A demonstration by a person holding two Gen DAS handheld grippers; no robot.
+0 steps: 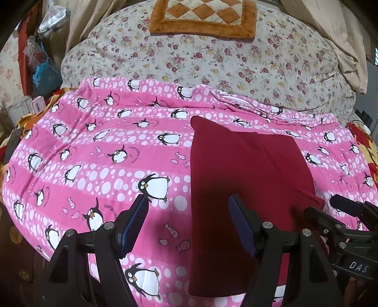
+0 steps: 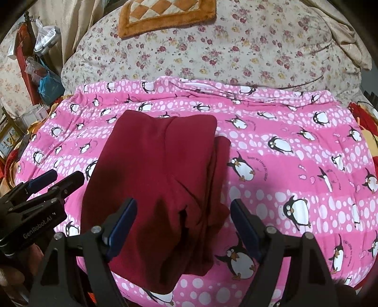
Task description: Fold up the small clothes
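Note:
A dark red garment point(image 1: 236, 189) lies folded lengthwise on a pink penguin blanket point(image 1: 106, 153); it also shows in the right wrist view point(image 2: 153, 177). My left gripper point(image 1: 189, 203) is open and empty, over the garment's left edge near its front end. My right gripper point(image 2: 183, 207) is open and empty, just above the garment's near right part. The right gripper also shows at the lower right of the left wrist view point(image 1: 330, 207). The left gripper shows at the left of the right wrist view point(image 2: 63, 177).
A floral quilt point(image 1: 212, 59) is heaped behind the pink blanket point(image 2: 295, 165). An orange checkered mat point(image 1: 203, 19) lies on top of it. Plastic bags and clutter point(image 1: 45, 66) hang at the far left. Beige fabric point(image 1: 342, 47) drapes at the right.

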